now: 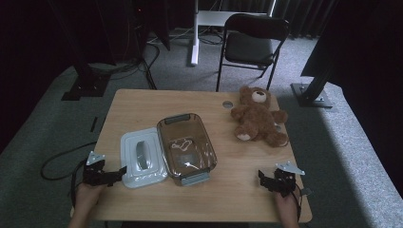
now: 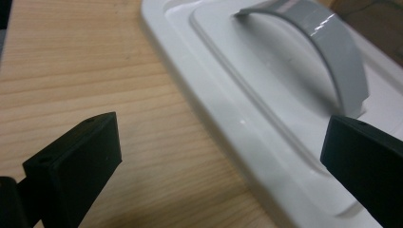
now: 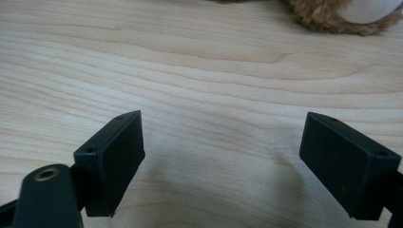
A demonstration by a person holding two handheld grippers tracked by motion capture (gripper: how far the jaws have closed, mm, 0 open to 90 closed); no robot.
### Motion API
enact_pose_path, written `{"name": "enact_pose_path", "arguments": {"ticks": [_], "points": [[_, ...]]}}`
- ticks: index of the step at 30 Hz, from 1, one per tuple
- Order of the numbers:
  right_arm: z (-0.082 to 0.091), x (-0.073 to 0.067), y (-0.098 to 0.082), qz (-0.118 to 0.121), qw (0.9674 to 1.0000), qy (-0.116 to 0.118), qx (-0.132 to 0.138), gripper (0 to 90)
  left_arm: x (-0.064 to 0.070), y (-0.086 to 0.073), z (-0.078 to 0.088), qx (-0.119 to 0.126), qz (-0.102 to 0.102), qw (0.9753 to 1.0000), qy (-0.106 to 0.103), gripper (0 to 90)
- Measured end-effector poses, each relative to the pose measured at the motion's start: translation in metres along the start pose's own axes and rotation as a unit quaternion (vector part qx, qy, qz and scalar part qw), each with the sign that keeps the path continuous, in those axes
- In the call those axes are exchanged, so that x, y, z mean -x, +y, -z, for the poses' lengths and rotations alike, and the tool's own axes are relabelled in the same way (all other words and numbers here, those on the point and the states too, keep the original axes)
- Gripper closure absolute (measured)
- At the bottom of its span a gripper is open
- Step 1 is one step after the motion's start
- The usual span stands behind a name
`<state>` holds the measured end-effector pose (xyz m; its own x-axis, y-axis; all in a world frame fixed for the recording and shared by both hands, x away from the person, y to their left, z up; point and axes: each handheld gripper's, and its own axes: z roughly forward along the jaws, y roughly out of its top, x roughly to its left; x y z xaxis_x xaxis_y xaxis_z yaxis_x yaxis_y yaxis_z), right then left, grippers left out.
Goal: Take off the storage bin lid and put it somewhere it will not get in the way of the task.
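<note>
A white lid [image 1: 142, 164] with a grey arched handle [image 1: 142, 154] lies flat on the wooden table [image 1: 223, 190], against the left side of a clear brownish container [image 1: 164, 142]. My left gripper [image 1: 119, 173] sits at the lid's near left corner. In the left gripper view it [image 2: 223, 142] is open, with the lid's edge [image 2: 266, 95] running between the jaws and the handle [image 2: 328, 52] just beyond; the pads do not press on it. My right gripper [image 1: 262, 178] rests near the table's front right, open [image 3: 228, 142] over bare wood. A brown teddy bear [image 1: 259, 118] lies at the back right.
Something pale and cord-like lies inside the container. A black folding chair [image 1: 254, 40] and a white post [image 1: 195, 33] stand beyond the table's far edge. Cables [image 1: 57, 161] trail on the carpet at the left. The bear's paw [image 3: 328, 16] edges the top of the right gripper view.
</note>
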<state>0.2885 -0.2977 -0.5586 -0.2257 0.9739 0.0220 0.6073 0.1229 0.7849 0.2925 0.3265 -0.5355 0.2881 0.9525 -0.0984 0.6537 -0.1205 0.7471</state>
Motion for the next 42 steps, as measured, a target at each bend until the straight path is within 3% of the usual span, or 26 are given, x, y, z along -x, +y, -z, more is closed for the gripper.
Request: {"name": "enact_pose_path", "arguments": {"ticks": [4,10,15,19,23,26,28,30,34,38,39,41,42], "points": [[0.001,0.001,-0.001,-0.006,0.9999,0.002,0.008,14.3,-0.007,-0.005,0.003,0.008,0.026,0.9995,0.012,0.6],[0.001,-0.001,0.0,0.003,1.0,-0.007,0.005,14.3,-0.013,-0.01,0.0,0.004,0.031,0.999,0.033,0.6],[0.002,0.0,-0.001,0.0,0.9999,-0.008,0.008,14.3,-0.014,-0.016,-0.008,-0.017,0.028,0.9987,0.039,0.6],[0.001,0.0,0.0,0.003,1.0,-0.004,0.008,14.3,-0.012,-0.016,-0.01,-0.02,0.019,0.9984,0.05,0.9],[0.002,0.003,0.007,-0.007,0.9999,0.004,0.006,14.3,-0.008,-0.015,-0.012,-0.031,0.007,0.9969,0.071,0.8],[0.003,0.005,0.017,-0.014,0.9998,0.009,0.009,15.0,-0.005,-0.015,-0.013,-0.037,0.001,0.9959,0.082,0.8],[0.008,0.006,0.024,-0.023,0.999,0.02,0.033,18.1,-0.005,-0.015,-0.014,-0.036,0.002,0.9959,0.083,0.8],[0.009,0.01,0.032,-0.026,0.9983,0.034,0.038,18.1,-0.005,-0.015,-0.014,-0.036,0.002,0.9959,0.083,0.8],[0.008,0.013,0.05,-0.032,0.9981,0.02,0.049,16.2,-0.005,-0.015,-0.014,-0.036,0.002,0.9959,0.083,0.8],[0.006,0.014,0.076,-0.064,0.9968,-0.01,0.046,12.6,-0.004,-0.015,-0.014,-0.036,0.003,0.9959,0.083,0.8],[0.005,0.014,0.083,-0.075,0.9961,-0.011,0.044,12.6,-0.004,-0.015,-0.014,-0.036,0.003,0.9959,0.083,0.8],[0.005,0.015,0.096,-0.085,0.9945,0.016,0.06,12.2,-0.004,-0.015,-0.014,-0.036,0.004,0.9958,0.084,0.8],[0.003,0.014,0.103,-0.081,0.9948,0.008,0.06,12.1,-0.004,-0.015,-0.014,-0.036,0.003,0.9958,0.084,0.8]]}}
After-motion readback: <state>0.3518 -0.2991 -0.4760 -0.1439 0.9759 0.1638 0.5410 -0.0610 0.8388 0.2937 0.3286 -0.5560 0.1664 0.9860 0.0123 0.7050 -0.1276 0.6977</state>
